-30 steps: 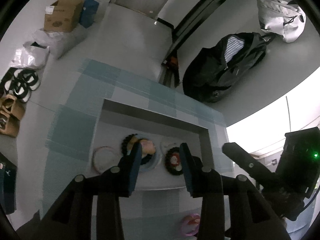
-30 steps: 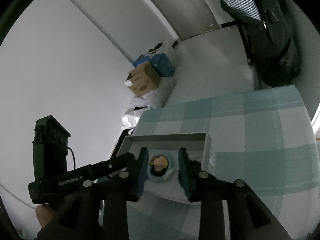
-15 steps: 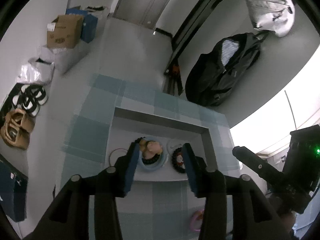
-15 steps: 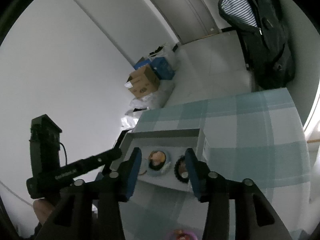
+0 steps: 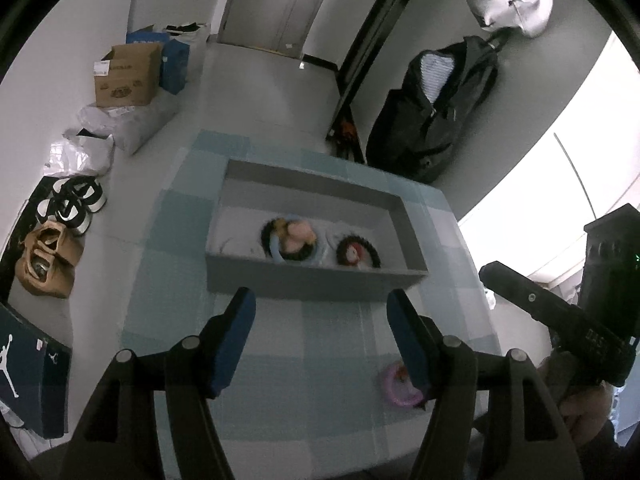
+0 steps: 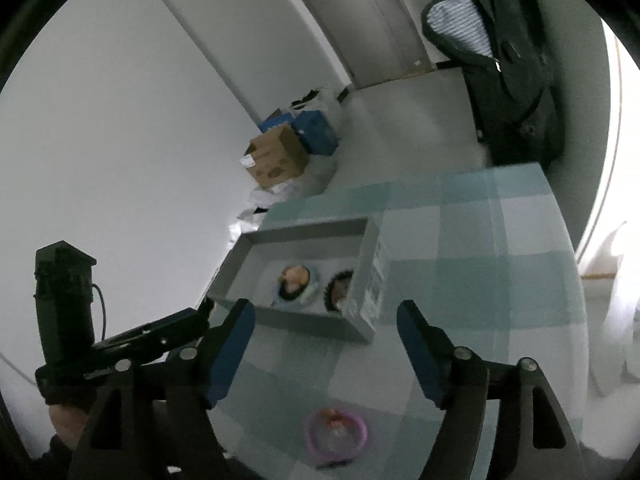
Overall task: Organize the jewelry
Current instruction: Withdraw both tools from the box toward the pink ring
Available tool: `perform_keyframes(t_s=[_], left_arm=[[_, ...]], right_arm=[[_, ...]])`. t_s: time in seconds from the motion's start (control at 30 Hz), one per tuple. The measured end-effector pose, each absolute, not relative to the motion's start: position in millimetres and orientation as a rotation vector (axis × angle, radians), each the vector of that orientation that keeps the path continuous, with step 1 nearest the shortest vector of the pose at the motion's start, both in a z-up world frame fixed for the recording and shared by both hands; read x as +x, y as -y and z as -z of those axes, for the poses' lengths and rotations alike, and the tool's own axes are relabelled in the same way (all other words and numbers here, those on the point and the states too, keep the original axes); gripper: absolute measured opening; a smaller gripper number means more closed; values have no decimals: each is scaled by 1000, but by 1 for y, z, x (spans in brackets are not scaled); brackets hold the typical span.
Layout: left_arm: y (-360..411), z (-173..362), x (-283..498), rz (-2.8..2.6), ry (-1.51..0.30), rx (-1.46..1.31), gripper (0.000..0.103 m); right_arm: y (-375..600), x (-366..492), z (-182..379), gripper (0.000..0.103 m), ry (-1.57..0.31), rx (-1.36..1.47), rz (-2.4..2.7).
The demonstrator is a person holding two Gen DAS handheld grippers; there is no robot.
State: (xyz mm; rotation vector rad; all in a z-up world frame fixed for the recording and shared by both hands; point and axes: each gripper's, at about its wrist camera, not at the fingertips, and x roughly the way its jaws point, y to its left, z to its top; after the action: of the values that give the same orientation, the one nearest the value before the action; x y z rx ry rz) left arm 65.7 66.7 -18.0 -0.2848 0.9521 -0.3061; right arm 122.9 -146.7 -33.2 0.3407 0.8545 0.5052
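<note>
A grey open box (image 5: pixel 316 280) (image 6: pixel 304 316) stands on the blue checked tablecloth (image 5: pixel 192 264). Inside lie a light blue ring with a black band and pink charm (image 5: pixel 294 236) (image 6: pixel 296 280) and a black frilly band (image 5: pixel 358 254) (image 6: pixel 340 286). A pink ring (image 5: pixel 396 388) (image 6: pixel 334 432) lies on the cloth near the front edge. My left gripper (image 5: pixel 322 312) is open and empty, in front of the box. My right gripper (image 6: pixel 326 326) is open and empty, above the pink ring.
Beyond the table, the floor holds a cardboard box (image 5: pixel 126 76), white bags (image 5: pixel 96 132), shoes (image 5: pixel 72 204) and a dark shoe box (image 5: pixel 28 384). A black jacket (image 5: pixel 432 104) hangs at the back right. The table's right edge meets a bright window (image 6: pixel 616 184).
Both grippers have drawn back from the box and opened wide. The blue ring with its charm and the black band stay in the box. The pink ring has come into fuller view.
</note>
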Motion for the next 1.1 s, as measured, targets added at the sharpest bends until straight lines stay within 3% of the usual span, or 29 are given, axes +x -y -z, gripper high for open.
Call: perform_keyframes(t_s=[0.47, 0.7, 1.1], left_arm=[[-23, 50, 39, 381, -1082, -156, 65], [-41, 55, 43, 316, -1103, -196, 65], [-53, 64, 44, 253, -1122, -240, 65]], right_arm=[[151, 81, 72, 79, -993, 222, -499], [135, 69, 75, 77, -991, 136, -551], [104, 74, 89, 39, -1004, 29, -567]])
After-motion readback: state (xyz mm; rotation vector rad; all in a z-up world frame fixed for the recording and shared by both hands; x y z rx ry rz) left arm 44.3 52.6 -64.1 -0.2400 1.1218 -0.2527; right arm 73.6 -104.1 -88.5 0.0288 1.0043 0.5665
